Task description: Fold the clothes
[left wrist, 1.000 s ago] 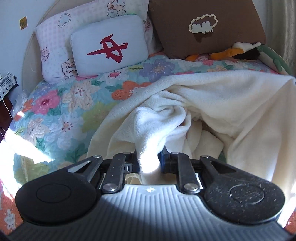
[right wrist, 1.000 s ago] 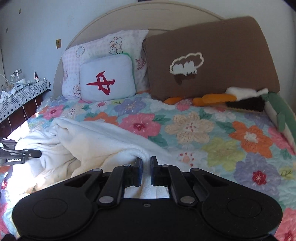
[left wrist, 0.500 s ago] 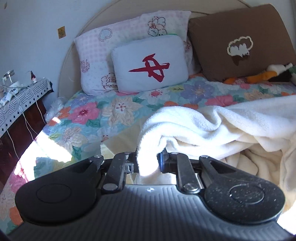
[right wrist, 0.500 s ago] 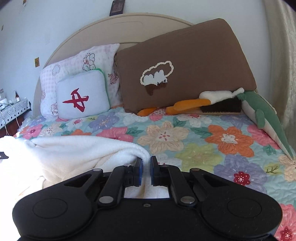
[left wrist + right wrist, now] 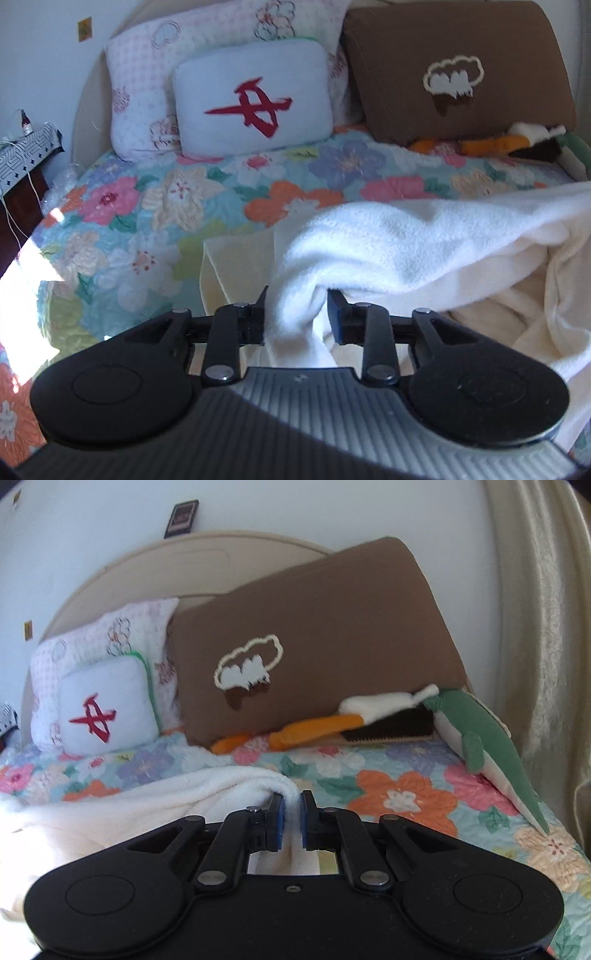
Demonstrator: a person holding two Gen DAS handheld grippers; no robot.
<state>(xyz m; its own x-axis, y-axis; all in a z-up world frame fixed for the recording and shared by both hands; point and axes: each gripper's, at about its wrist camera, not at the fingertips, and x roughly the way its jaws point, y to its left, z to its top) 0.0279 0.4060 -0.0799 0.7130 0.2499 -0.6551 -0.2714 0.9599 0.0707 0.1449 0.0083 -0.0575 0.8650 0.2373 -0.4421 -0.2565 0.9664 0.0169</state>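
Note:
A cream-white fleece garment [image 5: 406,240] lies bunched on the flowered quilt [image 5: 147,221], its folds running off to the right in the left wrist view. One corner hangs between the fingers of my left gripper [image 5: 297,299]; the jaws are opening, and a gap shows beside the right pad. In the right wrist view my right gripper [image 5: 291,799] is shut on another edge of the fleece [image 5: 166,794], which trails off to the left behind it.
At the headboard stand a pale blue cushion with a red mark [image 5: 251,103], a pink pillow [image 5: 147,74] and a brown cushion [image 5: 314,635]. Plush toys [image 5: 480,738] lie at the far right. A side table [image 5: 26,147] is at the left, a curtain [image 5: 546,627] at the right.
My left gripper's jaws have spread apart around the fleece corner they pinched before. My right gripper has carried its edge of the fleece to the right across the bed.

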